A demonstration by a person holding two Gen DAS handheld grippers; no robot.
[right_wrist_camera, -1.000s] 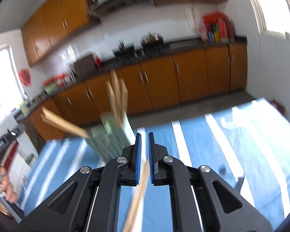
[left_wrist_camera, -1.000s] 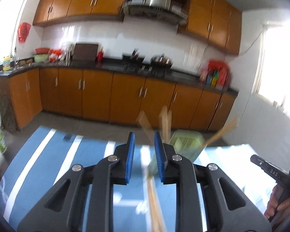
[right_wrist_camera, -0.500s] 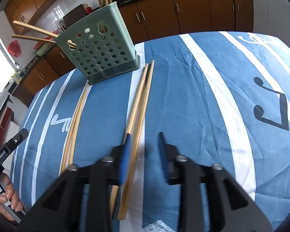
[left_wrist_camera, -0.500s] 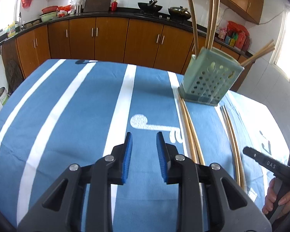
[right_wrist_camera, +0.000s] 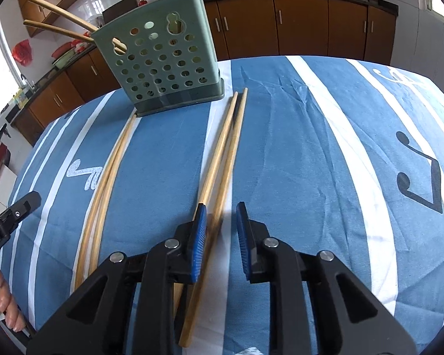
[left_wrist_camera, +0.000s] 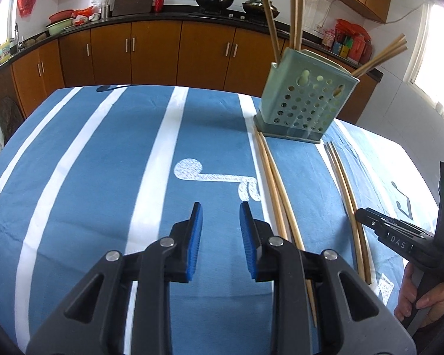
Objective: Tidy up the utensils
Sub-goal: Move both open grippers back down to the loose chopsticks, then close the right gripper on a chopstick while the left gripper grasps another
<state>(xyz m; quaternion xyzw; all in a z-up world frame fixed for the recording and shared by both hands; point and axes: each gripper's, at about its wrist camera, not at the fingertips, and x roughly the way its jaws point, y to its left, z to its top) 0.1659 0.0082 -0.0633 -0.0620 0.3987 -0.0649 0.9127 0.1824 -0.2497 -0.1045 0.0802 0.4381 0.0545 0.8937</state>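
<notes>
1. Bamboo or pale wood, by the look of them: two pairs of chopsticks lie on the blue striped tablecloth (left_wrist_camera: pixel 109 177), one pair (right_wrist_camera: pixel 222 159) under your right gripper (right_wrist_camera: pixel 221 230), the other pair (left_wrist_camera: pixel 273 183) just right of your left gripper (left_wrist_camera: pixel 220 230). More stand in the green perforated holder (right_wrist_camera: pixel 165 68) at the far end.
2. Expect them to be light, stiff and smooth, so they may roll or swivel in a pinch. I would take hold near the middle, both sticks together.
3. Your right jaws have just been closing; they stand slightly apart, pads astride one stick, not yet pressing it.
4. Your left jaws stand spread over bare cloth, holding nothing.
5. Writing: "DAS" shows on the right tool in the left view; "nRobot.AI" on the left tool in the right view.
</notes>
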